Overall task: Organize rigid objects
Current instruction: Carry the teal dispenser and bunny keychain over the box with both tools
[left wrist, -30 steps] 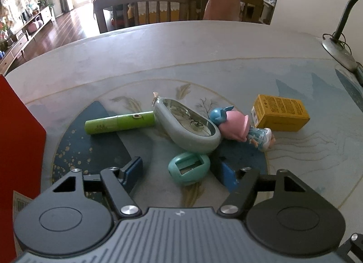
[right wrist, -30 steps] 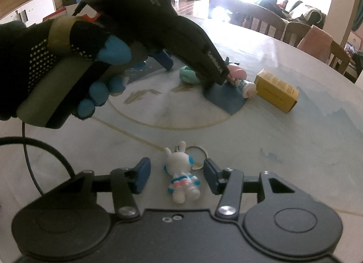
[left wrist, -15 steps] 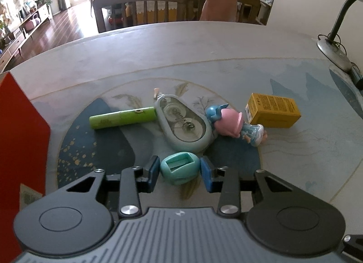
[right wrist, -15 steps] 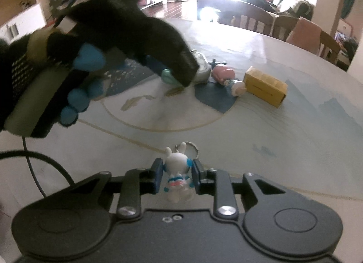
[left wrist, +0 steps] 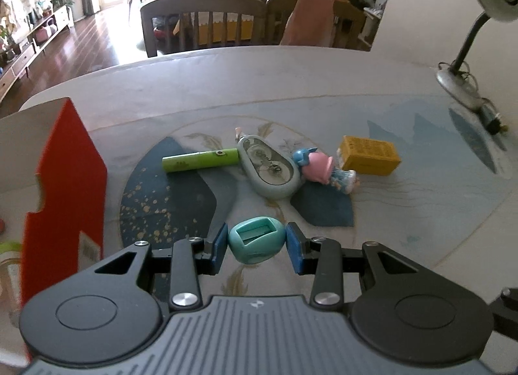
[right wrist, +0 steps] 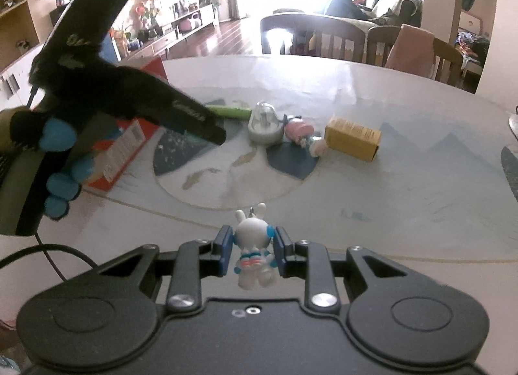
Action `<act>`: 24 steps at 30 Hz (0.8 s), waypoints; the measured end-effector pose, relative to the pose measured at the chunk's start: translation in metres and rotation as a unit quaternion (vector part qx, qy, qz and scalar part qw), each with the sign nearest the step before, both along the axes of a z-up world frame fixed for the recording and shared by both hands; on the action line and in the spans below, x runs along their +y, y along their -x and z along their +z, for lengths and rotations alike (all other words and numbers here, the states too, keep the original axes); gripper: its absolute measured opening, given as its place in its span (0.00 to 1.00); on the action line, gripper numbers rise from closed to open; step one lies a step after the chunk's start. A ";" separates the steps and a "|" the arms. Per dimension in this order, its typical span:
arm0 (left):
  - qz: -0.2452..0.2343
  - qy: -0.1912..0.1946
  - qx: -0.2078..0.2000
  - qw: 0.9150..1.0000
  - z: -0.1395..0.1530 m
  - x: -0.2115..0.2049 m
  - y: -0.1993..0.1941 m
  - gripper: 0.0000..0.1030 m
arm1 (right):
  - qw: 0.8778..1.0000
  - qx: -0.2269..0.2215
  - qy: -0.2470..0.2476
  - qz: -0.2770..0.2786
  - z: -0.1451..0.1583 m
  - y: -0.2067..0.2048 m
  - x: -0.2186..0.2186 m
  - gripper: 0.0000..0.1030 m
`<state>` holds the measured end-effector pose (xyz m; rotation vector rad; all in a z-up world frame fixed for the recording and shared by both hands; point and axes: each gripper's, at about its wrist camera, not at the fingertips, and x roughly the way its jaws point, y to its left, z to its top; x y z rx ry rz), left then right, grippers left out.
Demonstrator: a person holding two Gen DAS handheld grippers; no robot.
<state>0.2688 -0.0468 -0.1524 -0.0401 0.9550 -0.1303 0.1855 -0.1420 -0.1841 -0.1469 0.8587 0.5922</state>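
My left gripper (left wrist: 255, 245) is clamped on a small teal egg-shaped plastic sharpener (left wrist: 256, 240), its blue pads pressed to both flanks and the slotted face turned up toward the camera; the sharpener hangs clear of the table (left wrist: 226, 83). The jaws have just been closing onto it, and they sit fairly narrow now. My right gripper (right wrist: 253, 252) has likewise just been closing, and it pinches a little white rabbit figurine (right wrist: 253, 250) with blue ear-patches and striped trousers, held by the body with its feet dangling below the pads (a thin key ring pokes up behind its ears).

On the patterned tablecloth further out lies the rest of the clutter: a lime-green cylindrical tube (left wrist: 200, 160) on its side, its right end touching a grey-green oval correction-tape dispenser (left wrist: 268, 167). Just beside that dispenser, on its right, lies a small doll with a pink hat and blue dress (left wrist: 323, 172), tipped over, and right behind the doll a yellow cardboard box (left wrist: 369, 154).

At my left stands an open red-and-white cardboard box (left wrist: 64, 187). From the right wrist view I see the gloved hand (right wrist: 48, 148) carrying the left tool, black with blue fingertips. A grey gooseneck desk lamp (left wrist: 466, 61) stands at the table's far right edge.
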 end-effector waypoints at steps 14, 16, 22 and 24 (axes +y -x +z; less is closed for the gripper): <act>0.005 0.039 -0.006 0.999 0.049 0.054 0.046 0.37 | 0.999 -0.003 -0.050 -0.007 0.051 0.018 0.022 0.26; 0.007 0.038 -0.012 0.999 0.056 0.063 0.052 0.37 | 0.998 -0.004 -0.055 -0.002 0.058 0.020 0.029 0.26; 0.020 0.034 -0.028 0.999 0.072 0.093 0.062 0.37 | 0.998 -0.013 -0.052 0.015 0.076 0.022 0.056 0.26; 0.028 0.035 -0.031 0.999 0.075 0.106 0.065 0.37 | 0.998 -0.017 -0.050 0.021 0.080 0.022 0.065 0.26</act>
